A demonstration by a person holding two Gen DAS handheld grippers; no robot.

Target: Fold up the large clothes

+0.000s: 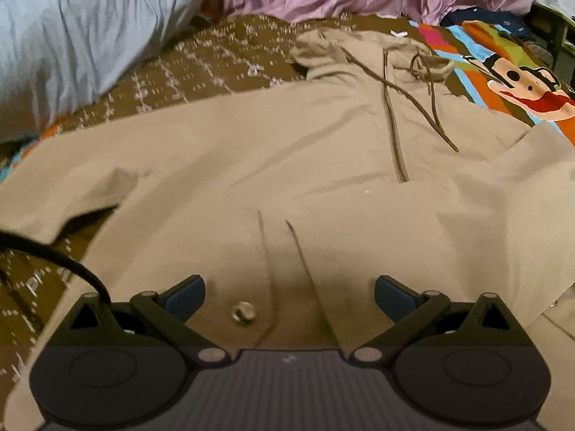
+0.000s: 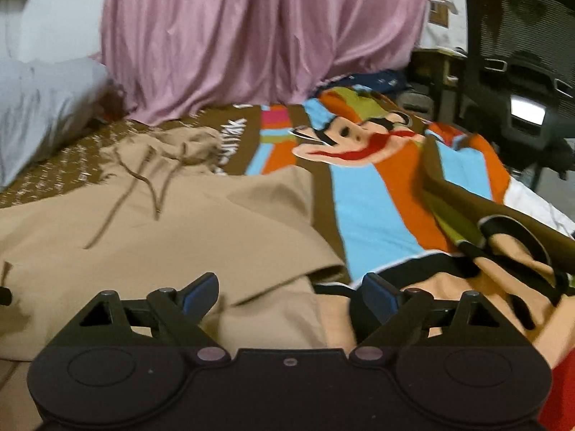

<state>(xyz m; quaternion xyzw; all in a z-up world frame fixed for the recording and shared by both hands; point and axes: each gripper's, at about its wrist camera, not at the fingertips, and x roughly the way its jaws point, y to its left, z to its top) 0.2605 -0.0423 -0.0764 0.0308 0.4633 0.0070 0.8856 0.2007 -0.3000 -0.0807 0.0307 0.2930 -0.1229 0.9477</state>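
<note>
The tan hoodie lies spread on the bed, directly beneath the left gripper, jaws spread. The right gripper, also spread, hovers over its sleeve edge beside the blanket.

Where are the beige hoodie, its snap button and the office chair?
beige hoodie (image 1: 287, 151): left wrist view, chest panel.
snap button (image 1: 243, 312): left wrist view, its centre.
office chair (image 2: 517, 18): right wrist view, mesh backrest.
</note>
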